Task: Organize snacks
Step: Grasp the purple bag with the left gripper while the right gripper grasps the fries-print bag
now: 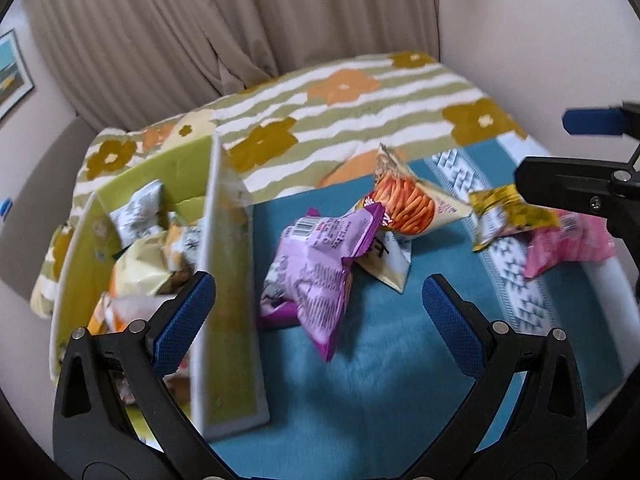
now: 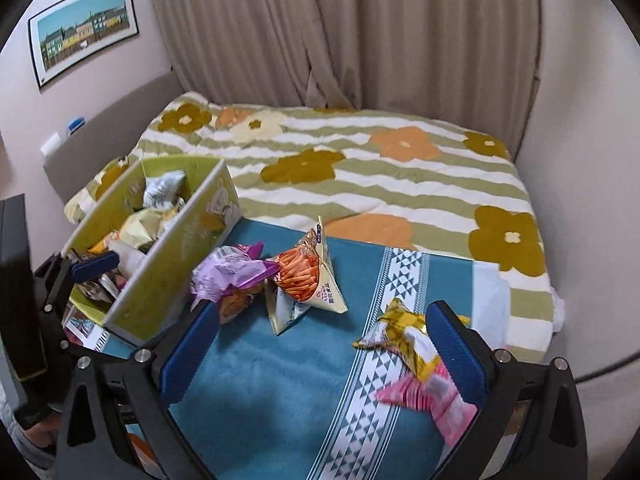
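Observation:
A green box (image 1: 232,264) (image 2: 168,264) stands at the left on a teal blanket and holds several snack packs. A purple pack (image 1: 316,272) (image 2: 232,272) lies beside it, with an orange triangular pack (image 1: 408,200) (image 2: 308,276) behind. A yellow pack (image 1: 508,212) (image 2: 404,332) and a pink pack (image 1: 568,244) (image 2: 432,400) lie at the right. My left gripper (image 1: 316,316) is open and empty, straddling the box's right wall, in front of the purple pack. My right gripper (image 2: 320,344) is open and empty, its right finger over the yellow and pink packs.
The teal blanket (image 2: 272,392) with a white patterned band lies on a flower-striped bedspread (image 2: 360,176). Curtains (image 2: 320,32) hang behind the bed. A framed picture (image 2: 84,28) hangs on the left wall. A dark object (image 2: 16,280) stands at the far left.

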Tool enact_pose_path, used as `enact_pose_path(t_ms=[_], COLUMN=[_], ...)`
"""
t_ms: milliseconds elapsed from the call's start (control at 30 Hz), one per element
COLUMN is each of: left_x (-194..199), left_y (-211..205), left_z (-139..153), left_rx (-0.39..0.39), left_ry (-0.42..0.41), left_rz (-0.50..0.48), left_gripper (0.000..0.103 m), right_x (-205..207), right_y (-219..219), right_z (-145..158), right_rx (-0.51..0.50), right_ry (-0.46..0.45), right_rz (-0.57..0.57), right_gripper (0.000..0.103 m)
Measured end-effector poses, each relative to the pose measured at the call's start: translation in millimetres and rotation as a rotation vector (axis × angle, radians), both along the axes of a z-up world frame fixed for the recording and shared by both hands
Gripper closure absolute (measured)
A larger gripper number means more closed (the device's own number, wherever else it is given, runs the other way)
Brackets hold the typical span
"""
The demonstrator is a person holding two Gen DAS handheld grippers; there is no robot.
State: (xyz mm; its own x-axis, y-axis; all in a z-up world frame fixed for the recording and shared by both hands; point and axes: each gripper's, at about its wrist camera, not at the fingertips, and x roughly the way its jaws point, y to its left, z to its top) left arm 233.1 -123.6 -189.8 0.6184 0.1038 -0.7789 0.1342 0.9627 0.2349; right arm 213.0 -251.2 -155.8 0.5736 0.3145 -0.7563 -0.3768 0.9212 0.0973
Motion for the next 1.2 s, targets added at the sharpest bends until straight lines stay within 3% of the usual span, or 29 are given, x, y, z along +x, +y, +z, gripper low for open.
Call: enact_pose_path(t_ms=[300, 467, 567, 633, 767, 1067, 1200], left_x=[52.5, 66.2, 70.8, 72.6, 76.9, 84.1, 83.8], left_y=[1.2, 0.2, -2.5, -2.9, 3.6, 18.2, 17.8], left_z=[-53.7, -69.8, -76.7, -78.8, -77.8, -73.2, -74.3], left_rx=[0.064, 0.100, 0.121, 0.142, 0.117, 0.019, 0.014], left_ry=[0.145, 0.169, 0.188, 0.187, 0.197, 0.229, 0.225], left_rz=[0.015, 0.026, 0.031, 0.024, 0.027, 0.065, 0.062], left_gripper=[0.012, 0.013, 0.033, 0.040, 0.046, 0.049, 0.050], right_x=[64.2, 90.5, 102.3, 107.4, 111.8, 125.6, 128.1], right_y=[18.8, 25.9, 33.1, 37.5, 41.4, 50.3, 57.2], right_z=[-60.4, -85.8, -98.2, -105.5, -115.9, -125.9, -132.1], right_rx=[-0.037, -0.029, -0.031, -0.022, -0.037, -0.040, -0.054], right_ry=[0.103, 0.180, 0.224, 0.243, 0.263, 0.296, 0.311], right_rz=[0.189, 0.253, 0.290, 0.311, 0.332, 0.343, 0.348], right_gripper=[0.000, 0.000, 0.000, 0.000, 0.000, 0.001, 0.010])
